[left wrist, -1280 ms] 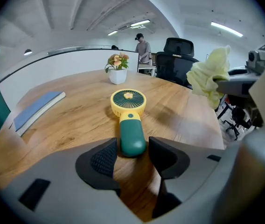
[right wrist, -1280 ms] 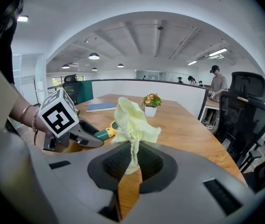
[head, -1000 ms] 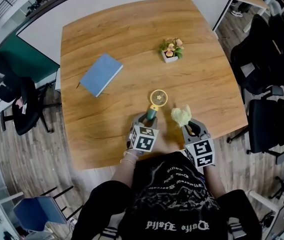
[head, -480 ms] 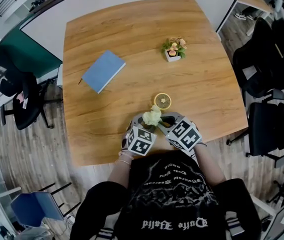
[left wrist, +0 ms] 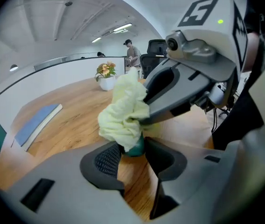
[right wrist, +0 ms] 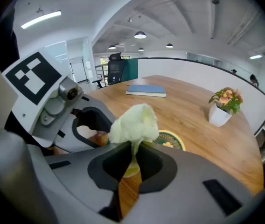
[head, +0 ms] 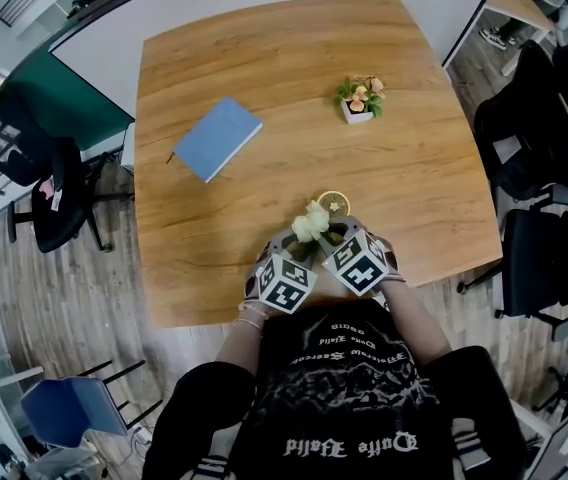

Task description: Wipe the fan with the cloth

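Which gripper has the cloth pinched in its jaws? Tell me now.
The right gripper: its jaws pinch the pale yellow cloth. The left gripper instead grips the fan by its teal handle.

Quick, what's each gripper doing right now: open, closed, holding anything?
Left gripper: closed on the fan, at its teal handle.
Right gripper: closed on the cloth.

fan (right wrist: pixel 170 140) handle sits between left gripper (left wrist: pixel 135 155) fingers, cloth (left wrist: pixel 123 111) pinched in right gripper (right wrist: pixel 131 162) fingers, bunched just ahead of both tips, fan head just beyond; plant (head: pixel 361 98) well beyond right fingers, book (head: pixel 217 138) beyond-left of left fingers, all on table (head: pixel 414 168).
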A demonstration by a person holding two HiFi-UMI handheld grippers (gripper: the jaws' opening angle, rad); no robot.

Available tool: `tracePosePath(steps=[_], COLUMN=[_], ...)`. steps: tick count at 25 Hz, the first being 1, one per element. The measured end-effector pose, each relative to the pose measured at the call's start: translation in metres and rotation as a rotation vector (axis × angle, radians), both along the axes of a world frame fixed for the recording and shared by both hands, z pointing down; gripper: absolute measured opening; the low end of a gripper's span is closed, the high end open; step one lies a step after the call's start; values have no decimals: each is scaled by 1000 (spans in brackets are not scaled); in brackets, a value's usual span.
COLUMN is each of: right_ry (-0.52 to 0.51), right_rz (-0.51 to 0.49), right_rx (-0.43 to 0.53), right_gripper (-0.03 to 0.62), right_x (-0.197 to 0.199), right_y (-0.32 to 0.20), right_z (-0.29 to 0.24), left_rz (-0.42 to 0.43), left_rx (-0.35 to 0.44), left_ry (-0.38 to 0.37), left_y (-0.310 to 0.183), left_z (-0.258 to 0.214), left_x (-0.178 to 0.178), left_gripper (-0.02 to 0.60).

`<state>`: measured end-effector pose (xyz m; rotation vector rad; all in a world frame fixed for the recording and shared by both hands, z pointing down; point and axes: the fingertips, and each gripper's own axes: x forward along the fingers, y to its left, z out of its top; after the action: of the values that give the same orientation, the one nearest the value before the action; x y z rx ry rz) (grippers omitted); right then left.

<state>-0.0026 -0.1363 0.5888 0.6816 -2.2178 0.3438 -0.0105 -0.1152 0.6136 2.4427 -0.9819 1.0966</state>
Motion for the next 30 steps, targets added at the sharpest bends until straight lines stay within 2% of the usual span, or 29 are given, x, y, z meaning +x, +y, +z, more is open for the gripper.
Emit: tracePosePath(steps=[2, 5, 7, 10, 12, 14, 17, 22, 26, 30], right_ry=[5, -9, 18, 66, 78, 67, 67, 51, 48, 40], right_rz=[43, 43, 46, 127, 150, 126, 124, 227, 293, 253], right_rx=[5, 0, 51, 120, 102, 71, 80, 83, 43, 22], right_gripper=[40, 40, 40, 38, 37, 37, 37, 37, 37, 37], right_x=[9, 10, 10, 16, 21, 21, 21, 31, 54, 67], right_y=[-11, -16, -19, -32, -40, -41, -45, -65, -75, -67], right_z=[1, 0, -4, -9, -5, -3, -4, -4, 4, 4], left_rz=[0, 1, -4, 3, 17, -1, -15, -16, -43, -74], left_rx=[5, 19, 21, 20, 23, 11, 10, 7, -20, -41], left_ry=[4, -1, -8, -20, -29, -7, 5, 9, 7, 19], left_y=[1, -1, -2, 0, 4, 7, 7, 4, 2, 0], left_z=[-1, -4, -5, -5, -4, -2, -4, -7, -1, 2], left_x=[-1, -1, 0, 1, 2, 2, 3, 4, -1, -6], left_gripper=[183, 183, 183, 183, 183, 183, 183, 183, 182, 179])
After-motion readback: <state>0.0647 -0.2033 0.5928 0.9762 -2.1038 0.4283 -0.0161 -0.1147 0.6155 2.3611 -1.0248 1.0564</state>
